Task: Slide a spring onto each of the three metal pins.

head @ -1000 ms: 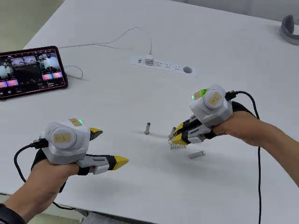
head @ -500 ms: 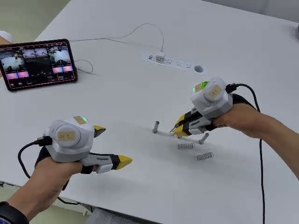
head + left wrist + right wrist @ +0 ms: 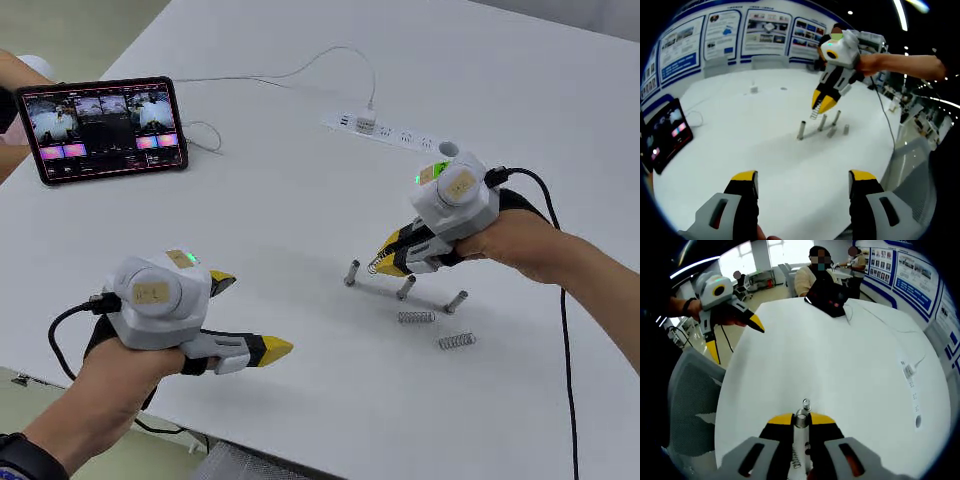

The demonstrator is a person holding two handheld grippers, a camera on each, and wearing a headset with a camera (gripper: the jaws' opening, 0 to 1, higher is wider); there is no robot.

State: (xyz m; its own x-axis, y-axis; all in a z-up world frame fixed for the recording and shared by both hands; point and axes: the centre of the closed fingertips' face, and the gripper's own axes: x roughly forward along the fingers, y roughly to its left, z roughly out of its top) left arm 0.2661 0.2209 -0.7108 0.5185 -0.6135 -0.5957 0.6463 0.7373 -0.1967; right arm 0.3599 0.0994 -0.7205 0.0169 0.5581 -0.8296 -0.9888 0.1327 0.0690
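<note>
Three short metal pins stand upright in a row on the white table: left pin [image 3: 352, 272], middle pin [image 3: 405, 288], right pin [image 3: 456, 300]. My right gripper [image 3: 384, 264] hovers just right of the left pin, shut on a small spring [image 3: 374, 267] that sticks out past its yellow tips. In the right gripper view the spring [image 3: 799, 426] sits between the shut jaws, with a pin [image 3: 806, 403] just beyond it. Two loose springs [image 3: 416, 317] [image 3: 456, 341] lie in front of the pins. My left gripper [image 3: 245, 316] is open at the near left, holding nothing.
A tablet [image 3: 105, 125] with a lit screen lies at the far left. A white power strip [image 3: 385, 130] with a cable lies beyond the pins. The table's near edge [image 3: 300, 455] runs close under the left gripper. People stand past the far end of the table [image 3: 822, 275].
My right gripper has risen off the table with a spring in its jaws and moved left toward the left pin. The head camera has shifted. The left gripper stays open.
</note>
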